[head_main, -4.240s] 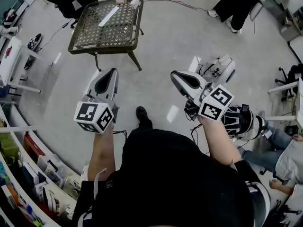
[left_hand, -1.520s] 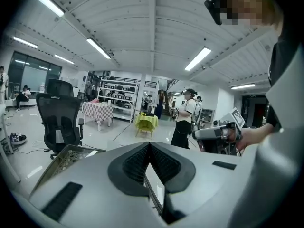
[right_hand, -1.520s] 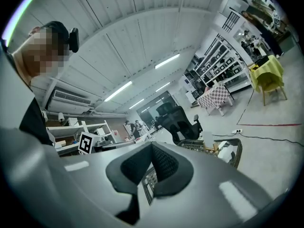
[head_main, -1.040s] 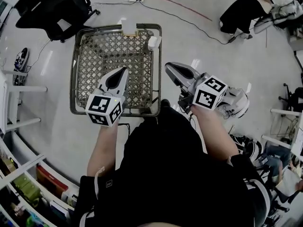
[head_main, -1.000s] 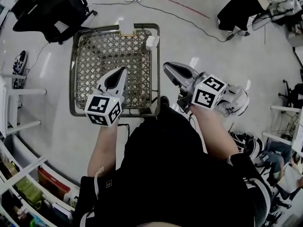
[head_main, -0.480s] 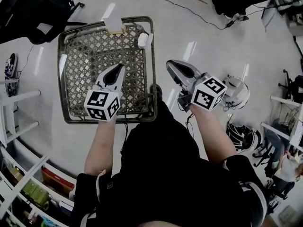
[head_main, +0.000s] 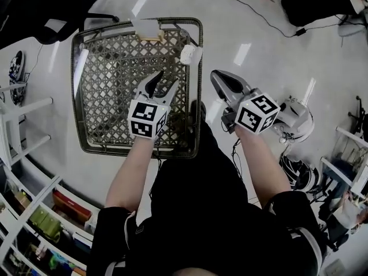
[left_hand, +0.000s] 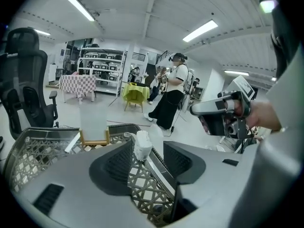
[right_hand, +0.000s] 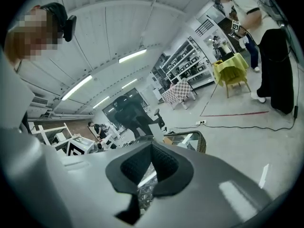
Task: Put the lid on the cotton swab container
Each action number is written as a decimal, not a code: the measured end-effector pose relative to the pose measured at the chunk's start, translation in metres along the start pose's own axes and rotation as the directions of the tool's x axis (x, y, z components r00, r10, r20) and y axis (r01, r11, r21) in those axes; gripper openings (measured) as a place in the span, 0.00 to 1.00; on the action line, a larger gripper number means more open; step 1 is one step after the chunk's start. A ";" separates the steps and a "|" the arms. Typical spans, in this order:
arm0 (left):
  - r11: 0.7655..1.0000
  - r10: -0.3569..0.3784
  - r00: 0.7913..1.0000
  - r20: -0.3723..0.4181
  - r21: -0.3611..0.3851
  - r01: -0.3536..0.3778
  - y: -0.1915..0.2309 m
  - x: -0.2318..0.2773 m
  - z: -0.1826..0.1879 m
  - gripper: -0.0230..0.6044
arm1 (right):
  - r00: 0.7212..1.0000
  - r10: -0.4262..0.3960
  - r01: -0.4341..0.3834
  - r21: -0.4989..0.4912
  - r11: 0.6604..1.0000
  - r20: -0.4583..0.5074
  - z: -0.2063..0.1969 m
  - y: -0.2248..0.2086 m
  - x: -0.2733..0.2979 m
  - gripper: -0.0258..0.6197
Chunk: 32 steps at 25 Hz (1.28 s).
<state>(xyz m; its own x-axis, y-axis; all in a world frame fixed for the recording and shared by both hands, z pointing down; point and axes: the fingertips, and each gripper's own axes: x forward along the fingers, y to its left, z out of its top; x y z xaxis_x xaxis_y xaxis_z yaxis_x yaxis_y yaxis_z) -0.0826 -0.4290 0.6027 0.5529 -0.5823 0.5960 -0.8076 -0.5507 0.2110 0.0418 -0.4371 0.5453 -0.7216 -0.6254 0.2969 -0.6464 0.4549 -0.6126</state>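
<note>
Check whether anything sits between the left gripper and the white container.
Nothing visible: the left gripper, jaws just opened and empty, has only bare lattice table between it and the white container.

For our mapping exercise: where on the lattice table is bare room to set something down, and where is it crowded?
Free: the lattice table's left half and middle, between its left rim and near edge. Crowded: the far edge with the wood-framed clear box, and the far right corner with the white container.

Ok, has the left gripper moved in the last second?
Yes. The left gripper has shifted farther in over the wicker table, toward its right rim, and its jaws have just been opening, with nothing between them.
</note>
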 end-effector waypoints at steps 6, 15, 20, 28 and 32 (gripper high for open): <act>0.998 -0.018 0.998 -0.057 0.062 0.022 0.016 0.042 -0.023 0.36 | 0.999 -0.050 0.050 0.029 0.998 -0.008 -0.011 -0.036 0.027 0.06; 0.986 -0.062 0.988 -0.139 0.146 0.082 0.022 0.089 -0.045 0.36 | 0.993 -0.070 0.076 0.067 0.995 -0.097 -0.033 -0.069 0.060 0.06; 0.973 -0.134 0.982 -0.131 0.169 0.156 0.001 0.103 -0.041 0.34 | 0.990 -0.042 0.052 0.071 0.996 -0.136 -0.036 -0.069 0.072 0.06; 0.972 -0.163 0.975 -0.152 0.146 0.186 -0.025 0.107 -0.046 0.22 | 0.978 -0.011 0.020 0.039 0.999 -0.208 -0.038 -0.063 0.081 0.06; 0.981 -0.137 0.981 -0.140 0.118 0.154 -0.014 0.101 -0.046 0.22 | 0.967 -0.026 0.021 -0.021 1.000 -0.255 -0.043 -0.062 0.089 0.06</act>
<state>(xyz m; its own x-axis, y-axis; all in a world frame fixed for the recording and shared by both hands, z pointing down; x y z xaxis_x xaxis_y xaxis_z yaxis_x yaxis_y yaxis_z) -0.0254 -0.4525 0.6954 0.6238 -0.4121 0.6641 -0.6830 -0.7006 0.2069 0.0065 -0.4938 0.6414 -0.7442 -0.4548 0.4892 -0.6664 0.4551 -0.5906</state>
